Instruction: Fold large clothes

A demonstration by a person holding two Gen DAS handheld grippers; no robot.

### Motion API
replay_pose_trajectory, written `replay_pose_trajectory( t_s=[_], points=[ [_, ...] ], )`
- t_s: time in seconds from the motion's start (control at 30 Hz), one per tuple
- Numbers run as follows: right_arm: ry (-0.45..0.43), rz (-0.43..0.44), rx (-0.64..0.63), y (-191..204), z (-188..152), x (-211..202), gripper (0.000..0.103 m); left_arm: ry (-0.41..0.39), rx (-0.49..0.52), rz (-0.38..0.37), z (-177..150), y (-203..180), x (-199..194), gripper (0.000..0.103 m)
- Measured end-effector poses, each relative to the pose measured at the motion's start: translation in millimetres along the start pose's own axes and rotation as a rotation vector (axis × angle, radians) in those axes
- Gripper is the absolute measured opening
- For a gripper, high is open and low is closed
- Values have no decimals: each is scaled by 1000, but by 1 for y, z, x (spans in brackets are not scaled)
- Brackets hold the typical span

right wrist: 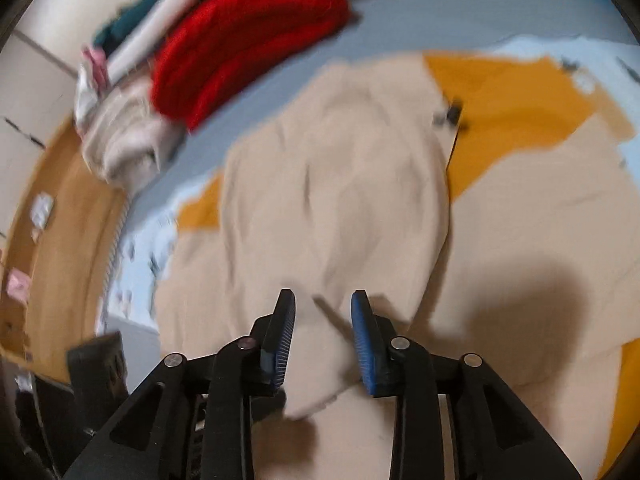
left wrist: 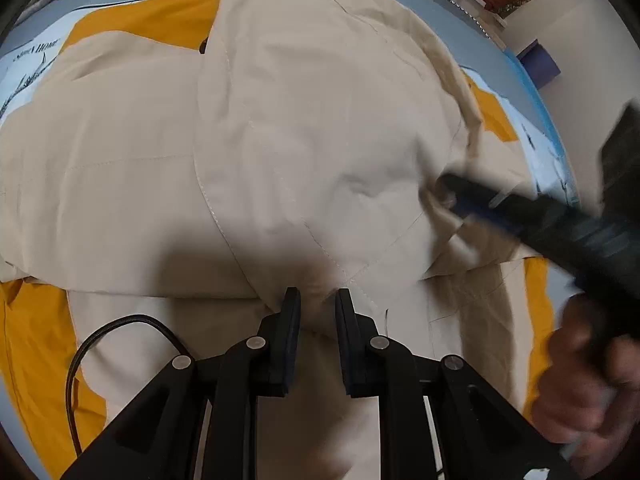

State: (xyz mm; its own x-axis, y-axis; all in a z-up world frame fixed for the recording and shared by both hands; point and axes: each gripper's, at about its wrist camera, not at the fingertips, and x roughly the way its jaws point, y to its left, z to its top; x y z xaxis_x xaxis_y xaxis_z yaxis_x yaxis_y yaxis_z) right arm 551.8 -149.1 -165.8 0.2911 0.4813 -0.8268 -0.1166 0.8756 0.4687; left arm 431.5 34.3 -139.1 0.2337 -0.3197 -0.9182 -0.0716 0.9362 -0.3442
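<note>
Left hand-held gripper (left wrist: pixel 316 300): jaws spread, nothing between them, poised at the lower centre over the beige garment (left wrist: pixel 280 140). Right hand-held gripper (right wrist: pixel 323 304): jaws spread over a fold of that garment; contact cannot be told through the blur. The garment lies spread on an orange sheet (left wrist: pixel 36 344). Red folded cloth (right wrist: pixel 248 36) sits upper left.
</note>
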Motion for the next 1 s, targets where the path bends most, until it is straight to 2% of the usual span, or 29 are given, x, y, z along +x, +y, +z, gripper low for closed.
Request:
replay_pose_trajectory(
  t_s=[0.07,0.1,0.17,0.27,0.33,0.4,0.5,0.6,0.77,0.83,0.9,1.0],
  points=[
    [47,-60,6,-6,-2,11,31,-10,-2,-9,2,6,-5,15],
    [56,-59,29,-10,-2,13,31,-17,-5,-12,4,8,-8,15],
    [36,-41,72,-15,0,8,31,-28,-27,-26,8,15,-12,15],
    [-44,-34,21,-6,3,-5,31,-54,-57,-49,7,18,-21,15],
    [-21,-51,-13,0,1,-1,35,-87,-61,-54,9,21,-31,15],
    [60,-131,-32,-1,-3,12,36,-124,-56,-39,12,16,-38,15],
    [17,-131,1,1,-2,1,36,-195,-34,-8,12,11,-58,15],
    [-105,-118,-65,23,-1,-28,36,-280,3,9,6,10,-91,15],
    [-364,-63,-181,66,-8,-115,36,-473,115,61,-20,5,-165,15],
    [-472,-40,-232,82,-22,-161,36,-539,145,45,-42,10,-198,15],
    [-544,-28,-276,93,-39,-201,36,-602,181,54,-66,9,-226,15],
    [-673,-32,-315,97,-81,-280,36,-668,188,74,-100,16,-263,15]
  ],
)
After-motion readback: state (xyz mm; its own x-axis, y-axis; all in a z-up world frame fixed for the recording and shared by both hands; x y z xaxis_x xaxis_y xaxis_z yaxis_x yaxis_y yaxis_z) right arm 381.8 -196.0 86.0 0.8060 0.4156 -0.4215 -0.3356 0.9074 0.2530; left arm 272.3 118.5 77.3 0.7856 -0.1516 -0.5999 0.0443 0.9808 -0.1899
